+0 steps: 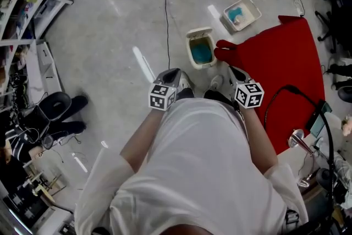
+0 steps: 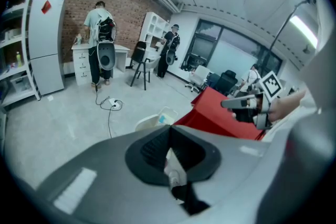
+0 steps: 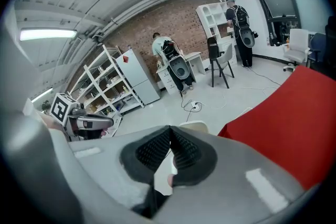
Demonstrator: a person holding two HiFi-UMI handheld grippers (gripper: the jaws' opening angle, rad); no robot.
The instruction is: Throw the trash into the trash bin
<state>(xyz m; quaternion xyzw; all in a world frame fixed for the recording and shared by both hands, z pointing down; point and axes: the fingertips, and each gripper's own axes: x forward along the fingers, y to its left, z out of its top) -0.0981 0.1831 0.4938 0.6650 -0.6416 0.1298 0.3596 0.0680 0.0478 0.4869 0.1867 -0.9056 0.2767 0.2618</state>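
White long-sleeved shirt (image 1: 198, 168), grey jaws, black ribbed pads (image 3: 154, 151), square-marker cubes (image 1: 161, 97)

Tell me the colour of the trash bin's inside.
Teal blue; the bin shows best in head view.

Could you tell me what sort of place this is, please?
Probably a shared lab or workshop-style office: a brick wall, open shelves full of supplies, office chairs by the windows, and a power cable trailing across the bare concrete floor.

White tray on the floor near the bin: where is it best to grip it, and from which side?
The white tray lies flat, open side up, so probably pinch its thin upright rim from above, on the side nearest the person.
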